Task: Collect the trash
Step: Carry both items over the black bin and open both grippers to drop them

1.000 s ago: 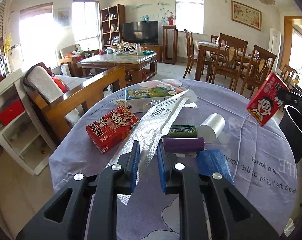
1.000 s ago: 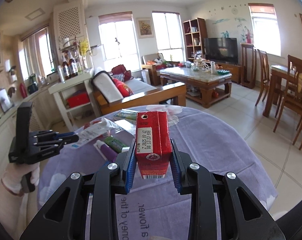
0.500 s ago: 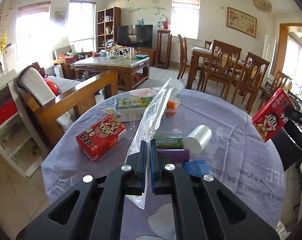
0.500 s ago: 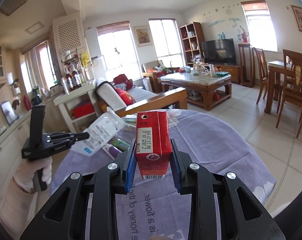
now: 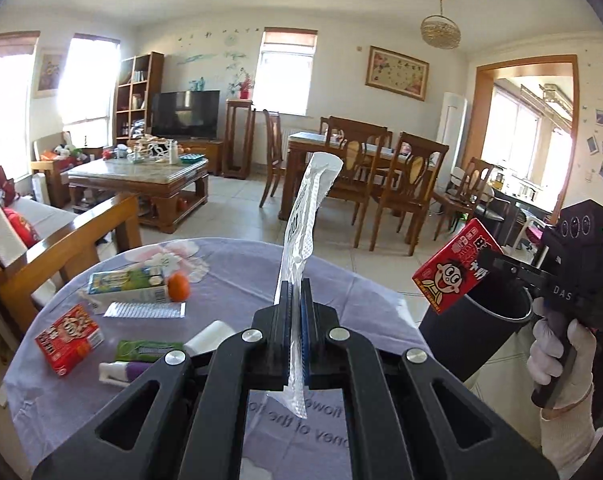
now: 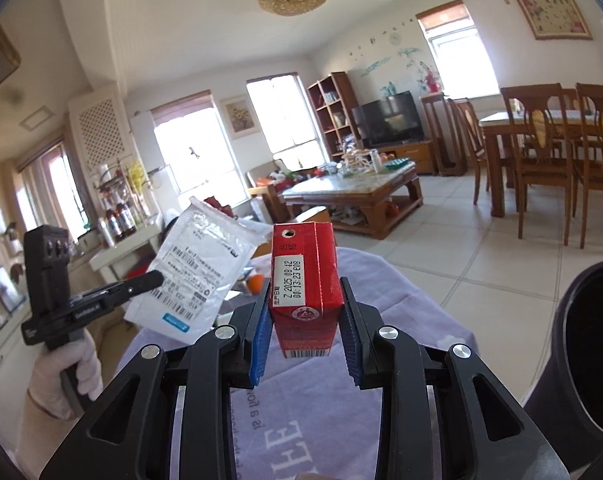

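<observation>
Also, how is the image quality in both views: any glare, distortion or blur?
Left wrist view: windows at left blown out; straight lines bend near the edges; the wrapper in the left tongs is sharp. Right wrist view: windows glare white, the bin curves at the rim, the date on the carton is readable.

Round table (image 5: 237, 276) bears cartons (image 5: 70, 338), orange (image 5: 178, 286), tubes (image 5: 121, 372).

Two wrist fisheyes, close behind own tongs, angled slightly down over tabletop (image 5: 229, 280); shared: living room, bin (image 6: 581, 344).
</observation>
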{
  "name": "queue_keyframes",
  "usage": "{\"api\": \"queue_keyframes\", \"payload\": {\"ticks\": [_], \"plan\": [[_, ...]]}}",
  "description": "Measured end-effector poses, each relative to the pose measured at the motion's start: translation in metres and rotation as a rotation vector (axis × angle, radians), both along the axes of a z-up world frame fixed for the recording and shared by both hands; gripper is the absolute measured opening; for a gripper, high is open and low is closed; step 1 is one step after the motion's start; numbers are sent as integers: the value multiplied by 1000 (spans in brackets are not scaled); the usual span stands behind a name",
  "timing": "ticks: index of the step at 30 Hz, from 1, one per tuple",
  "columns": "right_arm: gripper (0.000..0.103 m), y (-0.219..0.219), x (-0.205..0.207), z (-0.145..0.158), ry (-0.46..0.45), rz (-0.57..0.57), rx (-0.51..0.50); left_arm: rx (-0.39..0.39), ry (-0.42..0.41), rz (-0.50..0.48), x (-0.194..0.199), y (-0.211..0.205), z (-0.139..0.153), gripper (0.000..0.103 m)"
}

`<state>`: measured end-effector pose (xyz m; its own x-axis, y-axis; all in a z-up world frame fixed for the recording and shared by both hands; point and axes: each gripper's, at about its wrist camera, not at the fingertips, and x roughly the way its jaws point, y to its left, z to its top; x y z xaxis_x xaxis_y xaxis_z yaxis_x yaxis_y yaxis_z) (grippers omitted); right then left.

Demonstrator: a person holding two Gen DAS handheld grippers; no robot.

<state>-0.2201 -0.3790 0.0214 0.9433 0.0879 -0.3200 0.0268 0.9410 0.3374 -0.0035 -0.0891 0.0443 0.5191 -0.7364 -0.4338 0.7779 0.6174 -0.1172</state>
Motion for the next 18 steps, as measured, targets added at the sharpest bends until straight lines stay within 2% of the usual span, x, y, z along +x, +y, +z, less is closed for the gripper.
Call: {"api": "queue_keyframes", "payload": {"ticks": [7,18], "plan": [[31,-64,-55,-10,-5,-164,59,-31,20,-178,-23,-84,-9,4],[31,-161,-136,-39,24,-514,95,-126,135,-432,-65,-212,-31,4]]}}
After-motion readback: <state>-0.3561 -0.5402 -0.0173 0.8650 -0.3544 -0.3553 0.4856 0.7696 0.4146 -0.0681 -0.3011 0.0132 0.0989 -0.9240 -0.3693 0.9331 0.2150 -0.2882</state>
